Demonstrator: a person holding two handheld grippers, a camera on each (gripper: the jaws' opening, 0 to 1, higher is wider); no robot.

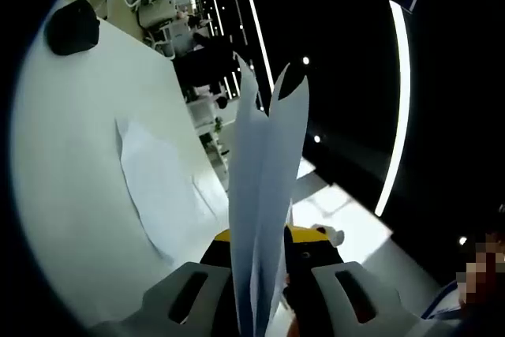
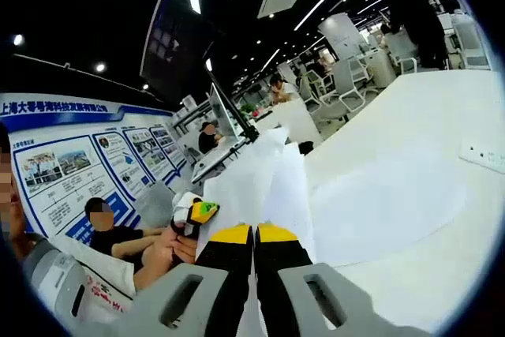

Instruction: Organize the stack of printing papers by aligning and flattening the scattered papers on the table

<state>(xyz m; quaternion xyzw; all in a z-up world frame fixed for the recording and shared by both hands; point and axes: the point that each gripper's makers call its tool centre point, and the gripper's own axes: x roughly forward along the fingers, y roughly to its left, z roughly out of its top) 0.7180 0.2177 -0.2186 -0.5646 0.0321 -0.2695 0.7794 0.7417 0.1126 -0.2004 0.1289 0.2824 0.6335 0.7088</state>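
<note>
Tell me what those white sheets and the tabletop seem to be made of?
The sheets look like plain matte printer paper: thin, they bend and fan apart where the left gripper pinches them. The table looks like a smooth white laminate or painted board, slightly glossy; which one, I can't tell.

I see thin matt white paper sheets pinched upright, a smooth matt white table, and my gripper jaws in matt grey plastic with glossy yellow-black tips.
</note>
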